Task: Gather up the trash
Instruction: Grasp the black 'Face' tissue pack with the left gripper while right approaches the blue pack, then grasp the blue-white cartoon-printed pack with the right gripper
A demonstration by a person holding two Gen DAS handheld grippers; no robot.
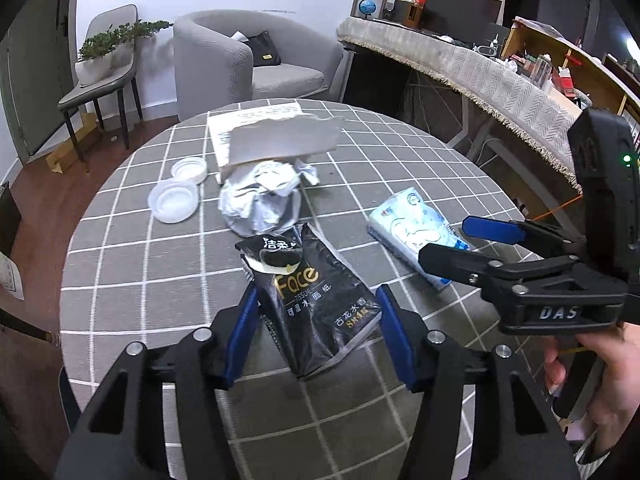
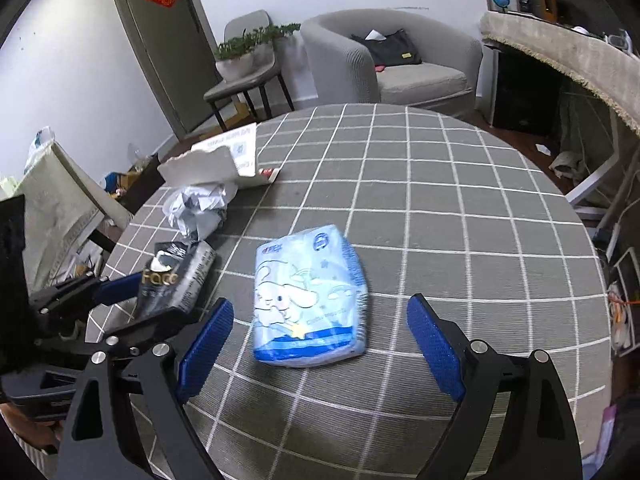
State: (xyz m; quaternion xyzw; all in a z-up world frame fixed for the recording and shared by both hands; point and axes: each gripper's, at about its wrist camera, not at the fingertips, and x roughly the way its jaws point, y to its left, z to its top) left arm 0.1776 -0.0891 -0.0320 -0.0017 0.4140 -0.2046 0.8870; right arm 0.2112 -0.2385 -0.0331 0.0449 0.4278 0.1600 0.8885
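Two black gripper arms with blue pads fill the bottom of the left wrist view: the left gripper [image 1: 318, 332] straddles a black tissue pack [image 1: 316, 300] printed "Face", one pad touching the pack's left edge, the other just beside its right edge; whether it truly clamps is hard to tell. At 12 o'clock from the pack lies a crumpled white wrapper [image 1: 262, 200], and beyond that a torn grey cardboard box [image 1: 276, 142]. At 10 o'clock sit two clear plastic lids [image 1: 176, 196], touching each other. All rest on a round table with a grey checked cloth [image 1: 128, 280].

At 3 o'clock a hand [image 1: 600, 372] holds the right gripper [image 2: 320, 344], its jaws spread wide. In the right wrist view a light blue tissue pack [image 2: 308, 296] with a cartoon print lies between those pads, touching neither. A grey armchair [image 2: 400, 64] stands beyond the table.
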